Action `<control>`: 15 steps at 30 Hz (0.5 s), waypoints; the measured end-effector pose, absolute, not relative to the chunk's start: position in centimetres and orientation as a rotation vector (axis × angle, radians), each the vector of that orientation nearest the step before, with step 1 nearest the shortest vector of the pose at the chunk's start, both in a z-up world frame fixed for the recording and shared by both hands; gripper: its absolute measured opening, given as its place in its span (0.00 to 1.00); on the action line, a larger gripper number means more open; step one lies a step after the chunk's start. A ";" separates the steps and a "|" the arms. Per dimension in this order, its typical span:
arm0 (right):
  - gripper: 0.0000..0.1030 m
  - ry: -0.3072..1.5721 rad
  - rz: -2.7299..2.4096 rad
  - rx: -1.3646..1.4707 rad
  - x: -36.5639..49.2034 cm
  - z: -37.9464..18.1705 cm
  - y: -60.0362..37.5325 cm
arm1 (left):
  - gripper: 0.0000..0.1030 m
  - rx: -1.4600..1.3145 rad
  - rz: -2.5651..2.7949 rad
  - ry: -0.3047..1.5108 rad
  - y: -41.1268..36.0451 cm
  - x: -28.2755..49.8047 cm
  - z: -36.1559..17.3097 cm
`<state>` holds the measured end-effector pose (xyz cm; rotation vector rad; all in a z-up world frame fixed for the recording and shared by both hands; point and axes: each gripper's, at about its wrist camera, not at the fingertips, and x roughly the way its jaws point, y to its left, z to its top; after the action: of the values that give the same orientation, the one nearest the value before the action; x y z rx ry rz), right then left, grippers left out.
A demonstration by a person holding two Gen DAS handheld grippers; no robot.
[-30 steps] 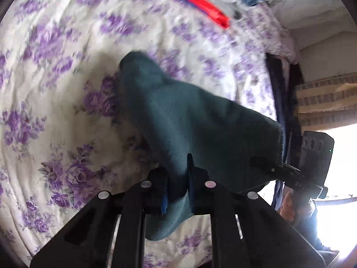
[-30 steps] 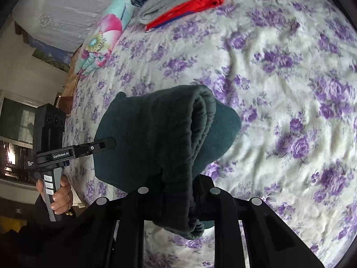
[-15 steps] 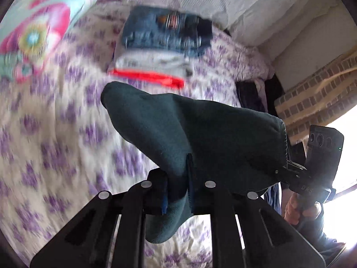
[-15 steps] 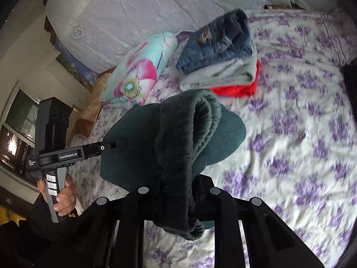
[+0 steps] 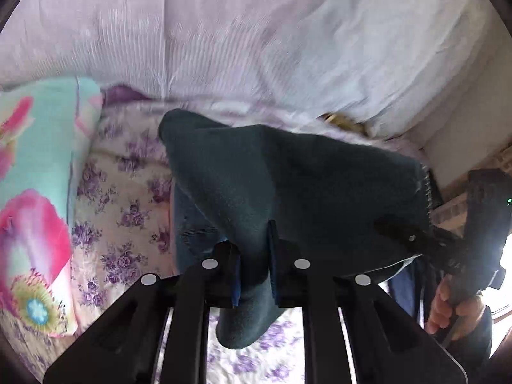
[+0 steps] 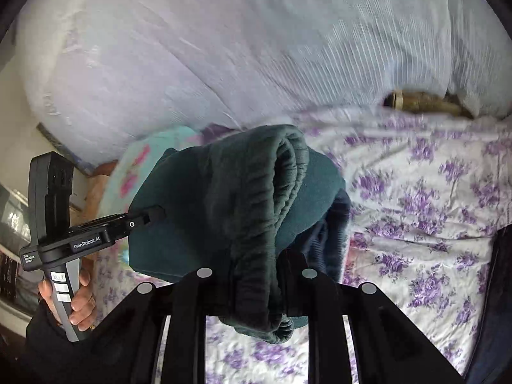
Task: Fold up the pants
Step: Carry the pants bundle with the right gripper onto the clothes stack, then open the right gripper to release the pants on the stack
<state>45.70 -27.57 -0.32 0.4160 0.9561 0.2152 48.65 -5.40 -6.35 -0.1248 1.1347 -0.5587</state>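
Clamping one end each, the left gripper (image 5: 252,262) and right gripper (image 6: 252,275) hold the folded pants (image 5: 288,192) in the air between them, jaws pinched tight on the cloth. The folding looks finished; only setting the bundle down remains. Half a second ago a stack of clothes lay well ahead of the fingers; now jeans (image 5: 192,224) show just under the bundle, pillow (image 5: 35,192) off left.

Folded jeans (image 5: 192,230) sit just under my lifted green pants (image 5: 288,185); floral pillow (image 5: 35,198) crowds my left, white draped wall (image 6: 256,48) blocks ahead, open bedspread (image 6: 432,211) lies right
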 end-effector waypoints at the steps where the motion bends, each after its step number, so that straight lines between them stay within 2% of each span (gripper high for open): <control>1: 0.30 0.994 0.169 0.407 46.7 -2.2 -27.9 | 0.13 -0.119 -0.527 1.187 -5.4 49.7 -8.7; 2: 0.35 1.011 0.139 0.394 47.3 -4.0 -28.2 | 0.14 -0.122 -0.490 1.256 -5.3 50.9 -11.9; 3: 0.38 0.996 0.135 0.385 47.4 -5.0 -28.3 | 0.22 -0.155 -0.489 1.274 -5.0 51.3 -13.7; 5: 0.73 0.993 0.091 0.345 47.4 -5.5 -28.2 | 0.22 -0.199 -0.505 1.231 -4.2 51.2 -14.2; 8: 0.73 1.017 0.107 0.365 47.4 -5.5 -28.4 | 0.31 -0.158 -0.503 1.223 -3.9 50.9 -13.8; 9: 0.73 1.018 0.101 0.372 47.2 -5.1 -28.6 | 0.45 -0.141 -0.481 1.224 -3.5 50.8 -13.4; 10: 0.73 1.003 0.101 0.379 47.0 -4.5 -28.8 | 0.53 -0.128 -0.461 1.220 -3.3 50.6 -13.0; 12: 0.73 0.954 0.109 0.391 46.0 -2.7 -29.0 | 0.56 -0.118 -0.431 1.192 -2.1 49.6 -11.4; 15: 0.74 0.887 0.074 0.388 43.6 0.3 -29.5 | 0.85 -0.103 -0.321 1.123 -0.3 47.2 -8.6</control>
<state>43.62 -29.46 0.30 0.3882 0.8867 0.0741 47.20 -0.30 -8.64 -0.1033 1.1226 -0.3213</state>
